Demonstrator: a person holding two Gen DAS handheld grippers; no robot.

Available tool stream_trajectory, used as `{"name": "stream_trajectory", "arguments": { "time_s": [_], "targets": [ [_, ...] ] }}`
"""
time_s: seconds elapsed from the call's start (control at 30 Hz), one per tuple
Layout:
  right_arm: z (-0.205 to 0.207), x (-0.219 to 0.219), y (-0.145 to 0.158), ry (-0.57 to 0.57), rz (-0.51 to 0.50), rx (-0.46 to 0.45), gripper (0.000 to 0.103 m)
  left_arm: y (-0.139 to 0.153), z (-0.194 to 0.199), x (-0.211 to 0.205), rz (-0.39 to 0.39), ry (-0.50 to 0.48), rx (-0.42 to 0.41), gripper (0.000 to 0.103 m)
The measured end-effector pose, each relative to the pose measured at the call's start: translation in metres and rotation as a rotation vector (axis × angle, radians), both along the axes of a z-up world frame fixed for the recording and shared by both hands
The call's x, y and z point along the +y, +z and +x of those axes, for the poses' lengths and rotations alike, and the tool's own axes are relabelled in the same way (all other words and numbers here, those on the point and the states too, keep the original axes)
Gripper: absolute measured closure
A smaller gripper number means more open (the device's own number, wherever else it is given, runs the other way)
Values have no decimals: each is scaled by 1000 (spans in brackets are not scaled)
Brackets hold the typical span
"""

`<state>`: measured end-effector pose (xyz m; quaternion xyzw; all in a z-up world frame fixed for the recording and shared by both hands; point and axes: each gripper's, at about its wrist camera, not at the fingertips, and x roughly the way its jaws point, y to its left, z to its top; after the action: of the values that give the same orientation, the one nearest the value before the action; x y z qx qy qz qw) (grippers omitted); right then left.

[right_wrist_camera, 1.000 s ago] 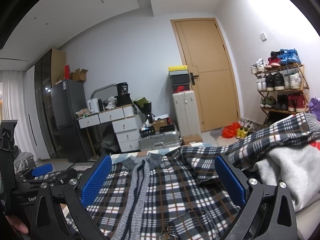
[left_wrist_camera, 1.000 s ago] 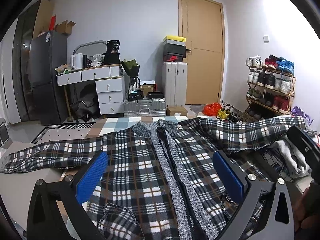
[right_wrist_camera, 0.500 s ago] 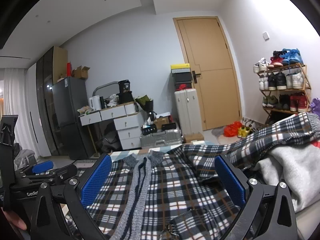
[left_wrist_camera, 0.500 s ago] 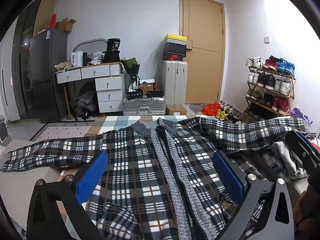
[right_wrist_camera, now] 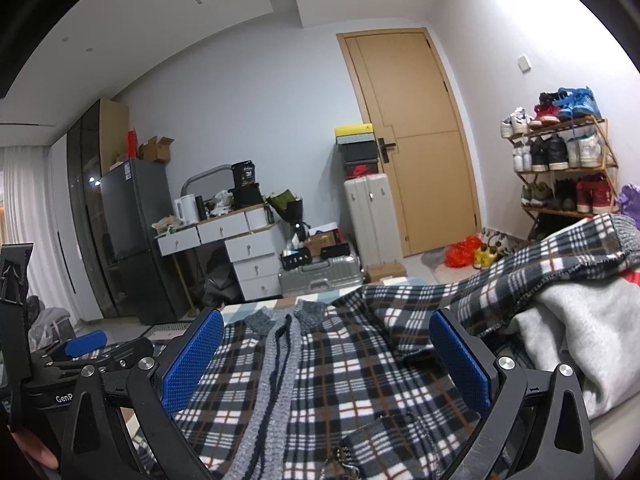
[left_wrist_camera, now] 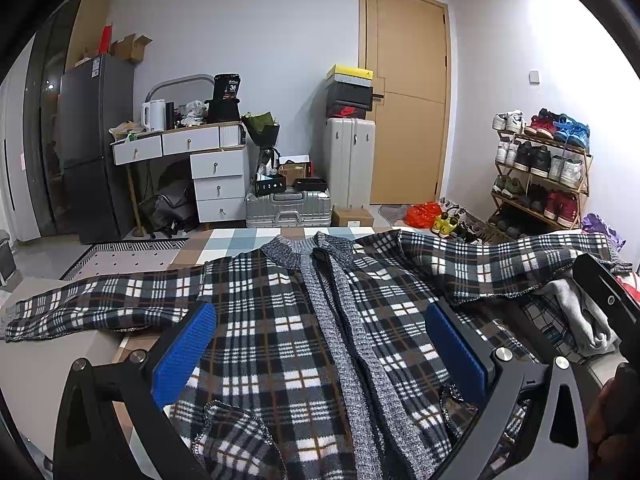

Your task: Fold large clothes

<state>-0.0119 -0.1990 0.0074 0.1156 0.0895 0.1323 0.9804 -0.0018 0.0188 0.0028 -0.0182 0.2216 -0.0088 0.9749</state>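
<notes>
A black, white and brown plaid cardigan (left_wrist_camera: 280, 320) with a grey knit collar and placket lies spread front-up on a table. Its left sleeve (left_wrist_camera: 92, 304) stretches out flat to the left. Its right sleeve (left_wrist_camera: 500, 264) lies over a heap of clothes. My left gripper (left_wrist_camera: 320, 340) hovers open above the cardigan's lower front, blue pads wide apart, nothing between them. In the right wrist view my right gripper (right_wrist_camera: 326, 356) is also open over the cardigan (right_wrist_camera: 344, 364), nearer the right sleeve (right_wrist_camera: 540, 256). The left gripper (right_wrist_camera: 84, 348) shows at that view's left edge.
A grey sweatshirt (right_wrist_camera: 580, 320) and other clothes are piled at the table's right. Beyond the table stand a white desk with drawers (left_wrist_camera: 192, 164), a dark fridge (left_wrist_camera: 92, 144), suitcases (left_wrist_camera: 288, 208), a wooden door (left_wrist_camera: 408, 96) and a shoe rack (left_wrist_camera: 540, 168).
The left view has lifted and tilted down slightly, so the cardigan sits a bit lower. The right view has tilted up a little. Both grippers stay open; the cardigan has not moved.
</notes>
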Motion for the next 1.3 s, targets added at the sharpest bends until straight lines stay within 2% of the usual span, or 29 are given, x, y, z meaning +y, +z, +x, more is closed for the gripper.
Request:
{"name": "stream_trajectory", "arguments": {
  "time_s": [0.77, 0.93, 1.0, 1.17, 1.3],
  "targets": [
    [4, -11, 0, -39, 11, 17, 0, -3, 1, -1, -3, -6, 27, 1],
    [12, -61, 3, -115, 114, 86, 0, -7, 4, -4, -10, -21, 53, 1],
    [19, -99, 1, -135, 166, 152, 0, -8, 3, -5, -12, -38, 66, 1],
    [29, -179, -1, -224, 166, 288, 0, -7, -1, -9, 1, -62, 63, 1],
    [49, -231, -2, -240, 246, 415, 0, -7, 1, -9, 2, -68, 70, 1]
  ]
}}
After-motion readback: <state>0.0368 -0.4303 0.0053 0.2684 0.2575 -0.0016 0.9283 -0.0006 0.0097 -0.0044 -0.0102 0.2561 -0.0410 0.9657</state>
